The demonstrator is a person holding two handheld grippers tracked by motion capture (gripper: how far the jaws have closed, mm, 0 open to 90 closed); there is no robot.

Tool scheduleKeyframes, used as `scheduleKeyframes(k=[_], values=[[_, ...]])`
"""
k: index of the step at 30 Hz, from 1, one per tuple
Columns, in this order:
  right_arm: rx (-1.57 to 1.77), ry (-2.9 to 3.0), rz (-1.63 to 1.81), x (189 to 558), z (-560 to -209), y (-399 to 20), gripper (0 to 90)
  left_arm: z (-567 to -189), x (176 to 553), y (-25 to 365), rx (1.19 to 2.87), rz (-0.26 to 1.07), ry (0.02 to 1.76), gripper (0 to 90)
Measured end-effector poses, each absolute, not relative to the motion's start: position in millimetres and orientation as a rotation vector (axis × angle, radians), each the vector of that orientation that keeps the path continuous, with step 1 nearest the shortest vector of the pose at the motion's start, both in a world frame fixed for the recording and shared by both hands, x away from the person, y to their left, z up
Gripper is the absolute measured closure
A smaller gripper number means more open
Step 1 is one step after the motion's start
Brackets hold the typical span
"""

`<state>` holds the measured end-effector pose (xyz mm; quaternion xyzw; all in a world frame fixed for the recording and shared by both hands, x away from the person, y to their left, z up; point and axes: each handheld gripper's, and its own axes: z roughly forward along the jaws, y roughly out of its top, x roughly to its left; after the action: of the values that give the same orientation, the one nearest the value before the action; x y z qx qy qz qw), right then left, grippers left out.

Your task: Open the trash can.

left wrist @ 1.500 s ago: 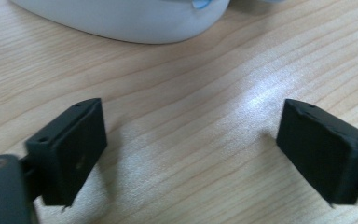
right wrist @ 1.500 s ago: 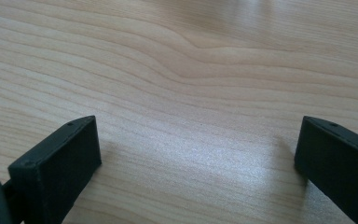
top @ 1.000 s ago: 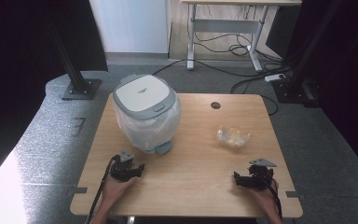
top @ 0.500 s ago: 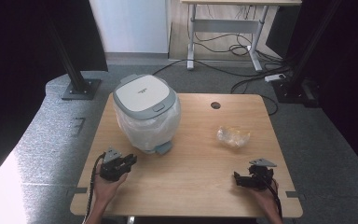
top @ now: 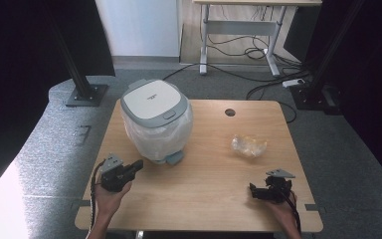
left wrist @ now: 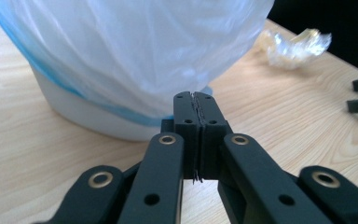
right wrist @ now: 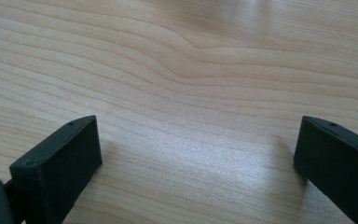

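Observation:
A white bin with a grey lid (top: pixel 156 122) stands at the table's left back, lined with a thin plastic bag (left wrist: pixel 130 51). My left gripper (top: pixel 138 165) is lifted off the wood just in front of the bin's base and points at it. Its jaws have just been closing and now meet with nothing between them (left wrist: pixel 198 107). A crumpled clear wrapper (top: pixel 248 145) lies at mid-right, also seen past the bin (left wrist: pixel 293 44). My right gripper (top: pixel 252 189) rests near the front right edge, its jaws wide open over bare wood (right wrist: pixel 196 140).
The wooden table (top: pixel 204 199) has a cable hole (top: pixel 230 112) near its back edge. Black stand bases (top: pixel 85 94) sit on the grey floor to either side, and cables (top: pixel 258 52) run under a desk behind.
The left gripper has risen off the table, shifted a little to the left, and its jaws have gone from apart to together. The right gripper has stayed put.

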<state>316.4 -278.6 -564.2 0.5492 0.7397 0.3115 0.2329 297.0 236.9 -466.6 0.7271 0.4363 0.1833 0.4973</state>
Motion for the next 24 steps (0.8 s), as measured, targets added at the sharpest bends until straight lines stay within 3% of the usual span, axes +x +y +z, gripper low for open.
scheduleKeyframes(k=[24], values=[[1.522,2.015,0.851,314.7,-564.3,-277.7,0.4,-389.1,302.6,222.6,1.697,0.504,0.927,89.9]])
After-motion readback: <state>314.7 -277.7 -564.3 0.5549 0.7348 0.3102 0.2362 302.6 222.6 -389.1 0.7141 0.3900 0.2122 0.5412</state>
